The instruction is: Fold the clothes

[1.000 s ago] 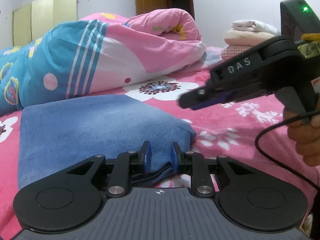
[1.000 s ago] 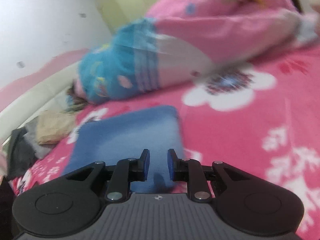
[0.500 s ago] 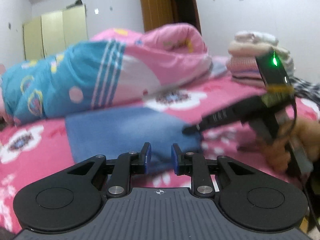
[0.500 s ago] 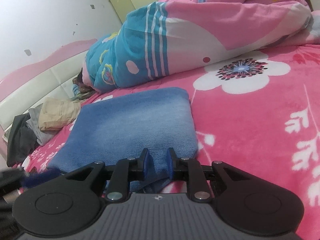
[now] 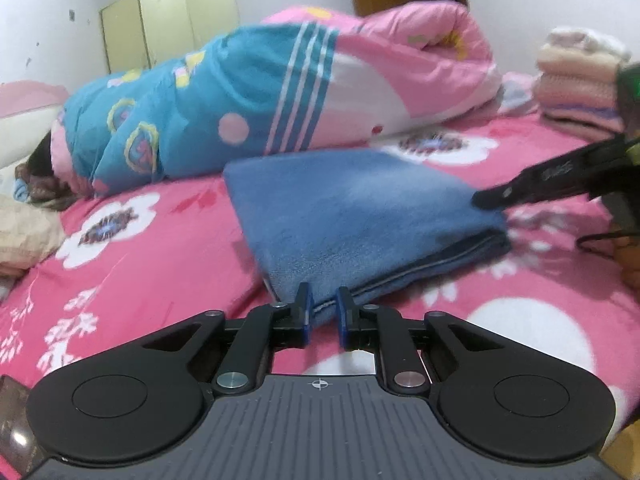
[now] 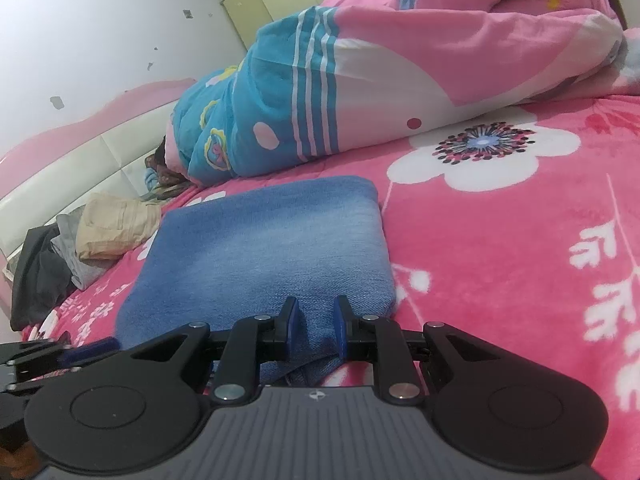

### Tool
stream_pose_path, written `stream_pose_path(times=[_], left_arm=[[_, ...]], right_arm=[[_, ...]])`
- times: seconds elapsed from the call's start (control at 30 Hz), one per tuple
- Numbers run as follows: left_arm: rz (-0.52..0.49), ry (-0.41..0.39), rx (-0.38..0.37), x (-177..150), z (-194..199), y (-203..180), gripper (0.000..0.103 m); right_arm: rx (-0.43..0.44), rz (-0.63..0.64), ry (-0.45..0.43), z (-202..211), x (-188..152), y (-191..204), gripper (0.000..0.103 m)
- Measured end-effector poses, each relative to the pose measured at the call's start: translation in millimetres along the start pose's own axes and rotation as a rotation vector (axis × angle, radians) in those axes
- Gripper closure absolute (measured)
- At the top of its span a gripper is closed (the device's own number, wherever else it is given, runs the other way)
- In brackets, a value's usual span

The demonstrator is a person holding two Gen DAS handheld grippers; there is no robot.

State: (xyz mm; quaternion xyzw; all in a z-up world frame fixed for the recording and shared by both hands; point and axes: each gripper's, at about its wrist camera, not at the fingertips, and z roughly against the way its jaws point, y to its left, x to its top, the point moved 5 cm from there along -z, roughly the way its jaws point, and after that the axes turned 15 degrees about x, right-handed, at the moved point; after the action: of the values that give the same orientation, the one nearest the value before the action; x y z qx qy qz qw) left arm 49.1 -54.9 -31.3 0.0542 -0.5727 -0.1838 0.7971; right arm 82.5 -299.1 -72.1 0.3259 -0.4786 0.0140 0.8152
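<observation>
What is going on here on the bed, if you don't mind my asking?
A person is folding clothes with a handheld gripper in each hand. A blue garment lies folded into a thick rectangle on the pink floral bedspread. The left gripper and the right gripper each sit at a near corner of it, jaws slightly apart with fabric between them. A rolled quilt lies behind, a stack of folded clothes waits at the far right, and unfolded clothes lie by the headboard.

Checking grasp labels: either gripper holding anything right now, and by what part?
The right gripper has the near edge of the folded blue garment between its fingers. The left gripper straddles a near corner. Neither looks clamped; no firm hold is visible.
</observation>
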Motion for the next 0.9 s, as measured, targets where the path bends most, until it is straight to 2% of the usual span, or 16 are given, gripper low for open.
stream_pose_path(times=[0.13, 0.27, 0.37, 0.43, 0.5, 0.57, 0.7, 0.77, 0.83, 0.9], left_arm=[[-0.010, -0.027, 0.007, 0, 12, 6, 0.089], [0.049, -0.063, 0.008, 16, -2, 0, 0.089], [0.114, -0.017, 0.037, 14, -26, -2, 0.089], [0.166, 0.034, 0.052, 2, -39, 6, 0.083], [0.206, 0.041, 0.054, -5, -35, 16, 0.080], [0.195, 0.035, 0.086, -6, -25, 22, 0.080], [0.231, -0.013, 0.075, 13, -21, 32, 0.081], [0.249, -0.020, 0.065, 29, -35, 35, 0.081], [0.261, -0.003, 0.063, 44, -57, 34, 0.081], [0.278, 0.085, 0.099, 41, -83, 35, 0.081]], right_arm=[[-0.003, 0.002, -0.001, 0, -1, 1, 0.083], [-0.006, 0.006, -0.002, 1, -1, 2, 0.083], [-0.004, 0.005, -0.003, 1, -1, 1, 0.083], [0.000, 0.003, -0.004, 1, -1, 0, 0.083], [0.004, 0.001, -0.005, 2, -1, 0, 0.083], [0.003, 0.001, -0.004, 2, -1, 0, 0.083], [0.008, -0.009, -0.008, 2, -1, -2, 0.083], [0.005, -0.007, -0.007, 2, -1, -1, 0.083], [0.001, -0.003, -0.006, 1, -1, 0, 0.083], [-0.003, 0.001, -0.005, 1, -1, 1, 0.083]])
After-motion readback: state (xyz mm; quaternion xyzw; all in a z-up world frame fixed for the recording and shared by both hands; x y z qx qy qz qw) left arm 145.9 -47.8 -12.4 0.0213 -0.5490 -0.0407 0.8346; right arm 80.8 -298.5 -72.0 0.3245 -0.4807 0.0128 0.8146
